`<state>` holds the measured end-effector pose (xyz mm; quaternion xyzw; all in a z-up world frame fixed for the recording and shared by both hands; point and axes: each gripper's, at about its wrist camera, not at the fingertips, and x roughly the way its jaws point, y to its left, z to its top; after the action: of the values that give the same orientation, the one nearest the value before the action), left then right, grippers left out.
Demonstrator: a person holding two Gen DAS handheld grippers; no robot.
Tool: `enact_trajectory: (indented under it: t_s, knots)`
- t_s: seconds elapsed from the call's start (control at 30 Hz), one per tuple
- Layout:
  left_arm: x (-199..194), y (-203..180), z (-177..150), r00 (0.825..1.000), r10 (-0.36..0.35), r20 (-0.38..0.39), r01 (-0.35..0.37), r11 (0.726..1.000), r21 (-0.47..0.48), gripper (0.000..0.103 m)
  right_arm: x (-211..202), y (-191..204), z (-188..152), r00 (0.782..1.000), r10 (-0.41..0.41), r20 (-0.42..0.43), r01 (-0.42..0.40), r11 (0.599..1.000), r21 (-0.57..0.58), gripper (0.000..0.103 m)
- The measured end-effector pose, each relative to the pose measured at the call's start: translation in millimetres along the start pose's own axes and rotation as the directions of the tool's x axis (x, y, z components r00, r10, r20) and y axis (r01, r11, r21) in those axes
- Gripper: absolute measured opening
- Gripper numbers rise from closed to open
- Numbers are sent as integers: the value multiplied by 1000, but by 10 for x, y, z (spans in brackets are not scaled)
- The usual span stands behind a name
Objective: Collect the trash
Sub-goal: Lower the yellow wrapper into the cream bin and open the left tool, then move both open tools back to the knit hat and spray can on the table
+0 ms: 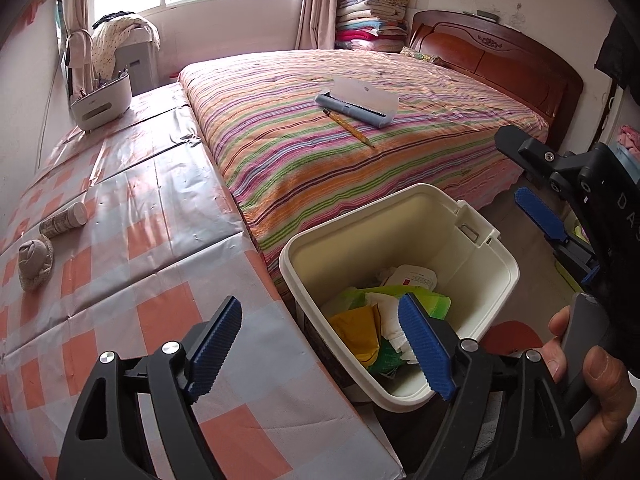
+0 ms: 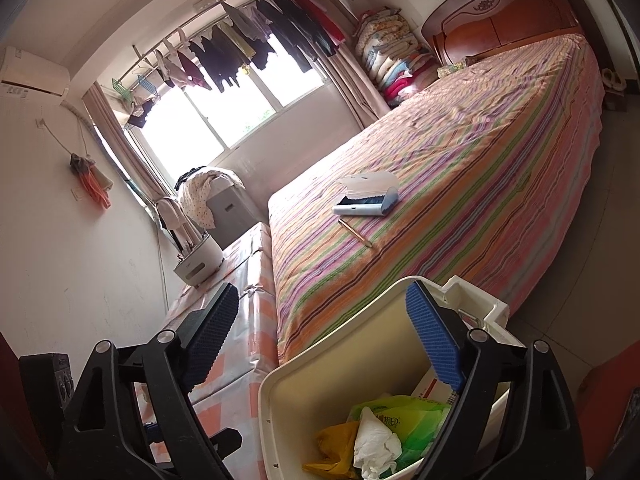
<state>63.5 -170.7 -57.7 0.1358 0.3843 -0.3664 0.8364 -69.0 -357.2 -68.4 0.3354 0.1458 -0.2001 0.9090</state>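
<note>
Beside the bed point(image 1: 360, 128), I am holding my left gripper point(image 1: 320, 344) and right gripper point(image 2: 320, 340) wide apart and empty over the trash bin point(image 1: 496, 280).

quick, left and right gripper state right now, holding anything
left gripper: jaws open, nothing between them, over the trash bin.
right gripper: jaws open, holding nothing, also above the bin.

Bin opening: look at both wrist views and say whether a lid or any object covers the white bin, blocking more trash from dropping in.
Nothing visible does. The white bin has no lid over it; trash lies low inside, well below the rim.
</note>
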Motion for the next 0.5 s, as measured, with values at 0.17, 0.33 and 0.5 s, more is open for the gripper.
enact_trajectory:
  t_s: [0.17, 0.33, 0.5]
  knots:
    - [-89, 188, -37, 1000, 22, -16, -23, 999, -27, 83, 74, 85, -63, 1000, -1, -30, 0, 1000, -11, 89]
    - [-227, 582, -63, 997, 79, 21, -75, 989, -130, 83, 120, 216, -125, 999, 8, -41, -10, 999, -46, 89]
    - [-296, 1074, -100, 995, 103, 16, -96, 963, -253, 84, 204, 348, -207, 997, 18, -77, -24, 996, -82, 89]
